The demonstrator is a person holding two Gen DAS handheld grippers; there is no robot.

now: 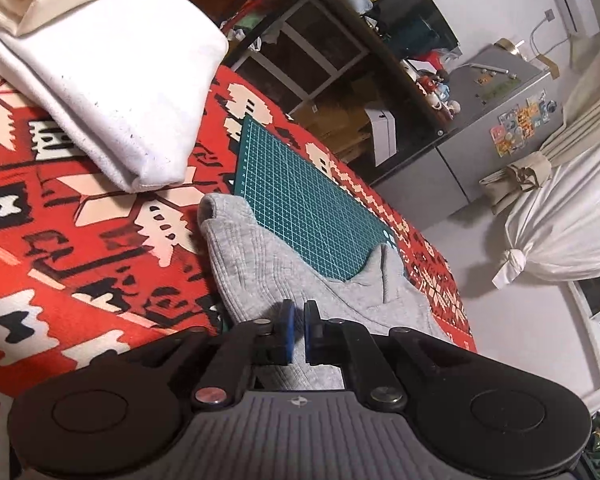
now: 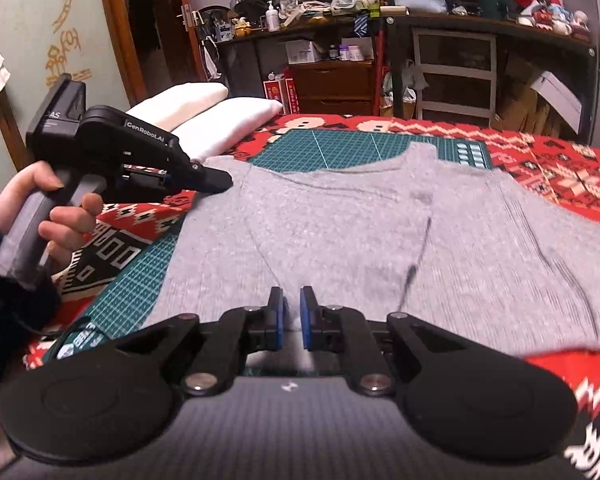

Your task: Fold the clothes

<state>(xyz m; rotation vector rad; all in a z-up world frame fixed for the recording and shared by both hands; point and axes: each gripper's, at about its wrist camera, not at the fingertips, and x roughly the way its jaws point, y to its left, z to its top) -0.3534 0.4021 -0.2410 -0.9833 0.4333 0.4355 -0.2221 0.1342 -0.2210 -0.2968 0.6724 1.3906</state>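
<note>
1. On the red patterned blanket (image 2: 560, 176), a grey shirt (image 2: 340, 232) is lying spread over a green cutting mat (image 2: 340, 142).
2. Left gripper (image 1: 299, 320) is pinching grey fabric, jaws nearly closed.
3. Right gripper (image 2: 291, 312) seems to be clamping the near hem (blurred there).

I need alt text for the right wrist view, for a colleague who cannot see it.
A grey knit top lies spread over a green gridded cutting mat on a red patterned blanket. The right gripper, jaws nearly shut, sits at its near edge. At left, a hand holds the left gripper at the top's far corner.
</note>
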